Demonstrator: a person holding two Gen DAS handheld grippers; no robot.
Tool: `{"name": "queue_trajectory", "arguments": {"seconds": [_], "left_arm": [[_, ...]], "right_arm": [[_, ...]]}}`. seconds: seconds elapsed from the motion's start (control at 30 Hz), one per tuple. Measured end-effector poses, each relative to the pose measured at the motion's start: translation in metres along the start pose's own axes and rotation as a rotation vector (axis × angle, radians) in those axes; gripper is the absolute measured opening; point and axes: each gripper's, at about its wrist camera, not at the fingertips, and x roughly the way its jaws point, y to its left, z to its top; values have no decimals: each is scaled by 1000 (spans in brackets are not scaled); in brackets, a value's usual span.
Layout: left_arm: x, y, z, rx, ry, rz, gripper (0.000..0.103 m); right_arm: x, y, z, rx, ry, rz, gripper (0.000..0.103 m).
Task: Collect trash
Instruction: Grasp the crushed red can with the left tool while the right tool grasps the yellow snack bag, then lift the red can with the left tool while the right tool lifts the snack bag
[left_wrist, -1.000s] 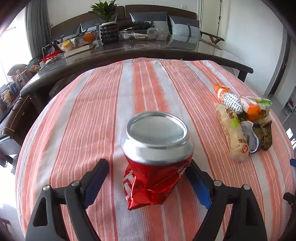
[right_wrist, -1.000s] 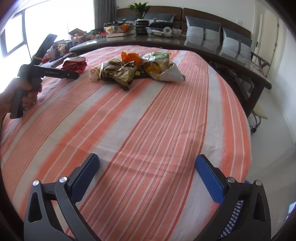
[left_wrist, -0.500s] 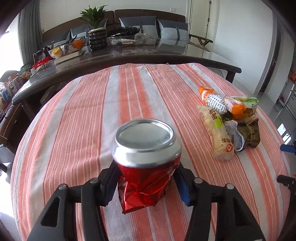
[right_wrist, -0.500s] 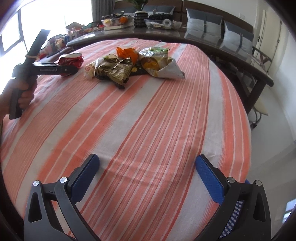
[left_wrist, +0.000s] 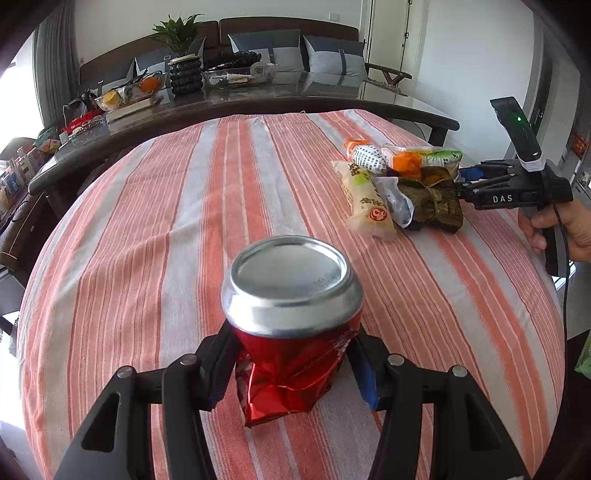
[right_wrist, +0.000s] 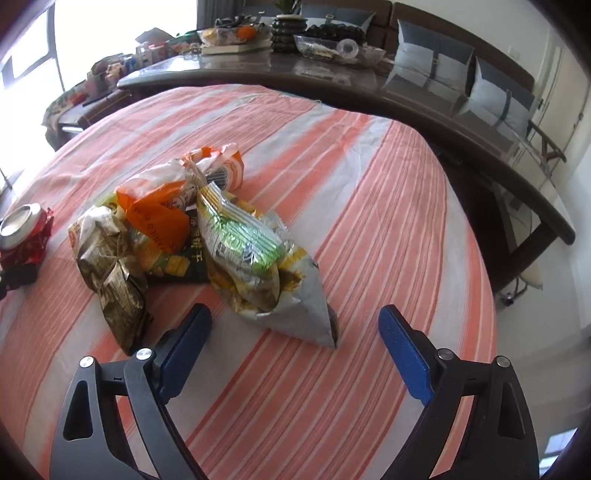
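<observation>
Having been clamped by the left gripper, the crushed can was secured for collection, while the right gripper, empty, was closing near the wrapper pile

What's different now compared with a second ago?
The left tool closed on the crushed red can. The right tool travelled up to the wrapper pile; its jaws are closing, nothing between them yet. The wrappers and striped cloth stayed put.

Bright daylight, blown-out window left, fisheye-bent edges, sharp focus
</observation>
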Motion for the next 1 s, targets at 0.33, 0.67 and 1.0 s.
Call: {"name": "queue_trajectory", "arguments": {"seconds": [0.33,0.67,1.0], "left_arm": [[-2,-4,-1,-65,1,-26,56],[-23,-20,-28,-49,4,-19,60],[-43,-4,-44,-83,-30,-53,71]], "right_arm": [[-48,-18,-47,221,-36,2,30],[-108,54,-130,280,-74,68,40],[-112,68,-142,206,-165,72,66]]}}
